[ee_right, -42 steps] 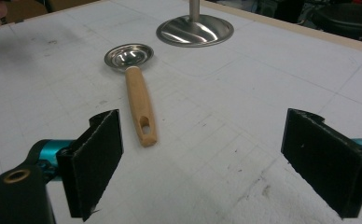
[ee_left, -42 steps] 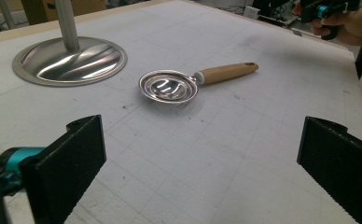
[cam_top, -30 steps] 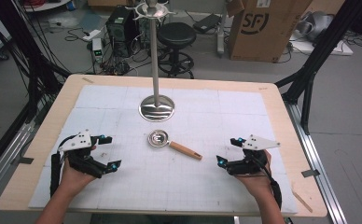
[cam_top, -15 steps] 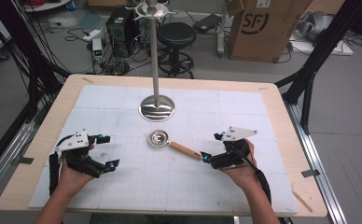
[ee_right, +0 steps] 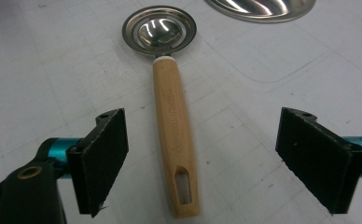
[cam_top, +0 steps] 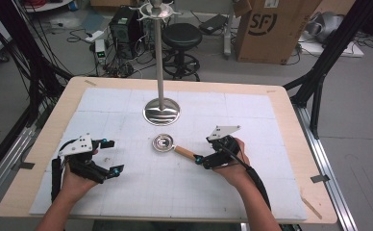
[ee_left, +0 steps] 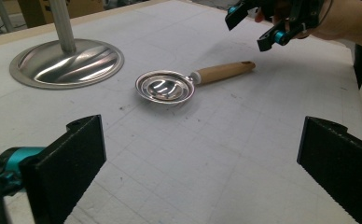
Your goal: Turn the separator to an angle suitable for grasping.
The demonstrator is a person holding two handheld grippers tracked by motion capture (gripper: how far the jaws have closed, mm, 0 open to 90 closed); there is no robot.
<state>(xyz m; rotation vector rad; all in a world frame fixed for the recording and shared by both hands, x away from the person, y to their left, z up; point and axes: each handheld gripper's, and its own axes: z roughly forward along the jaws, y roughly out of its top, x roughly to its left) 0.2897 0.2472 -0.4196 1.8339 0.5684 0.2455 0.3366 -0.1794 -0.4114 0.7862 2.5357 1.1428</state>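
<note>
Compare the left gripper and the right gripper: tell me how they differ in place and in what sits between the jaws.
The right gripper sits at the end of the spoon, its wooden handle lying between the jaws, pads not touching it. The left gripper is apart from the spoon, at the table's left, with bare mat between its jaws. The right gripper's jaws have just been closing a little. Both stand open, each held in a hand.

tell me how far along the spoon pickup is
Done: the right gripper has come over to the spoon's wooden handle, which lies between its jaws. In hand: those jaws have just been closing but don't touch it. Left: gripping and lifting the spoon, flat on the mat. The left gripper waits open.
</note>
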